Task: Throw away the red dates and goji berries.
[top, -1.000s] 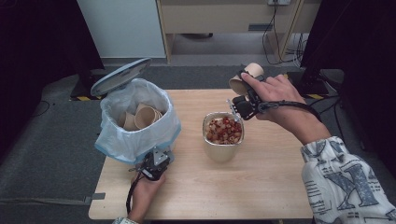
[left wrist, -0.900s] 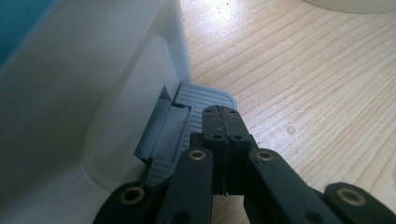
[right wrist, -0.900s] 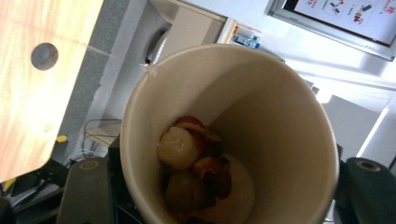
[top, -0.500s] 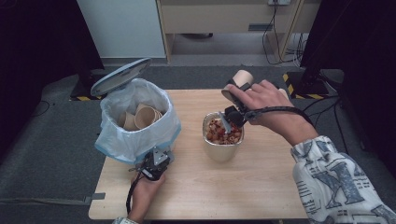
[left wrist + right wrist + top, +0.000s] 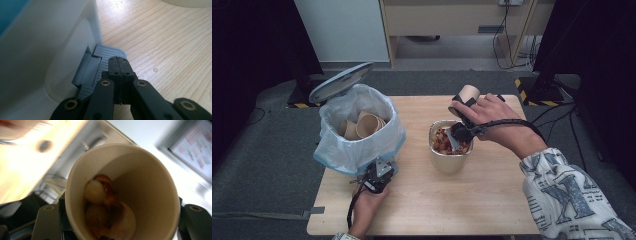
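Risk of scraps spilling onto tabletop: right tongs pinching tilted paper cup just above food container; left tongs pressed together on bin pedal, prone to slipping.

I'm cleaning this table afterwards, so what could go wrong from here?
1. The paper cup in the right gripper is tipped over the metal container with food still inside; pieces could miss the rim and land on the table.
2. The left gripper, fingers shut, rests on the bin's pedal; if it slips off, the lid may drop.
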`<state>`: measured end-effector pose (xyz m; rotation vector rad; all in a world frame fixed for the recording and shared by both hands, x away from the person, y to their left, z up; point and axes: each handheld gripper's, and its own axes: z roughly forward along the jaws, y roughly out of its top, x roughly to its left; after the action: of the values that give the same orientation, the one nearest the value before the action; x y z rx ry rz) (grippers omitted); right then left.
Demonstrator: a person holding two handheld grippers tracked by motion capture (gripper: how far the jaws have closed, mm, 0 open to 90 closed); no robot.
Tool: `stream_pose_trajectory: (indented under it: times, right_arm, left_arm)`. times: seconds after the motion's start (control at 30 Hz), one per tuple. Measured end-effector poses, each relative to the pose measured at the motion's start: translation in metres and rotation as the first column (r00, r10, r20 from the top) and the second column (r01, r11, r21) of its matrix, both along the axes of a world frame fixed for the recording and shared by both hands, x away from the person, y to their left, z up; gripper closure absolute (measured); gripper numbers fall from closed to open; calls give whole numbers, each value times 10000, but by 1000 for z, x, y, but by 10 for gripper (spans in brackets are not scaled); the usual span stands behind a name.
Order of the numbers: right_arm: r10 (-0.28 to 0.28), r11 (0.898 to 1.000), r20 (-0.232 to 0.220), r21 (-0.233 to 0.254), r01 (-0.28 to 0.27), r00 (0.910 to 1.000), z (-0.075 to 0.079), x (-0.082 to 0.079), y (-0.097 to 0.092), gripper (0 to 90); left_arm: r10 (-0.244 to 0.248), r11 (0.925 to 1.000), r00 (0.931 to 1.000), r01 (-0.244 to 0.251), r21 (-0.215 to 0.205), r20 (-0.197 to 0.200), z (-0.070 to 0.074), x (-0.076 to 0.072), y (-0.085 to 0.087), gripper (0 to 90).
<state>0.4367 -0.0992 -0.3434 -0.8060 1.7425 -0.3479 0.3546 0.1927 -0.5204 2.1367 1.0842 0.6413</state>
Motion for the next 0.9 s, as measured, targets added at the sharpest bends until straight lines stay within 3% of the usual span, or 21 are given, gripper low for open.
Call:
stream_pose_trajectory:
  times: [0.03, 0.1, 0.13, 0.17, 0.27, 0.37, 0.5, 0.67, 0.83, 0.87, 0.9]
  right_arm:
    - [-245, 9963, 104, 824, 235, 9996, 6, 4, -1, 344]
    - [-246, 9938, 138, 1091, 230, 9996, 7, 6, -1, 344]
    - [-213, 9974, 54, 696, 209, 9998, 4, 5, -2, 344]
    - [-228, 9977, 80, 639, 223, 9997, 4, 5, -2, 344]
    - [-274, 9909, 256, 1326, 238, 9993, 15, 6, -3, 344]
    - [-292, 9948, 216, 983, 269, 9993, 14, 5, -3, 344]
    - [-293, 9920, 167, 1231, 270, 9994, 13, 6, -3, 343]
    - [-281, 9932, 239, 1138, 252, 9993, 13, 6, -4, 342]
    - [-336, 9817, 253, 1885, 282, 9991, 26, 5, -5, 342]
    - [-382, 9777, 315, 2078, 309, 9988, 29, 5, -5, 342]
    - [-529, 9667, 477, 2530, 391, 9975, 32, 6, -4, 343]
  left_arm:
    - [5, 10000, 10000, -5, -11, -3, 0, 0, 0, 894]
    - [-3, 10000, 10000, 3, 9, 0, 0, 0, 0, 894]
    - [-4, 10000, 10000, 4, 26, 5, 0, 0, 0, 894]
    - [2, 10000, 10000, -2, 17, 2, 0, 0, 0, 894]
    - [-4, 10000, 10000, 4, 8, 1, 0, 0, 0, 894]
    - [9, 10000, 10000, -9, 21, 5, 0, 0, 0, 894]
    - [7, 10000, 10000, -7, 6, -4, 0, 0, 0, 894]
    - [2, 10000, 10000, -2, -3, -2, 0, 0, 0, 894]
    - [7, 10000, 10000, -7, 14, -2, 0, 0, 0, 894]
    - [11, 10000, 10000, -11, 17, 8, 0, 0, 0, 894]
    - [6, 10000, 10000, -6, 31, -3, 0, 0, 0, 894]
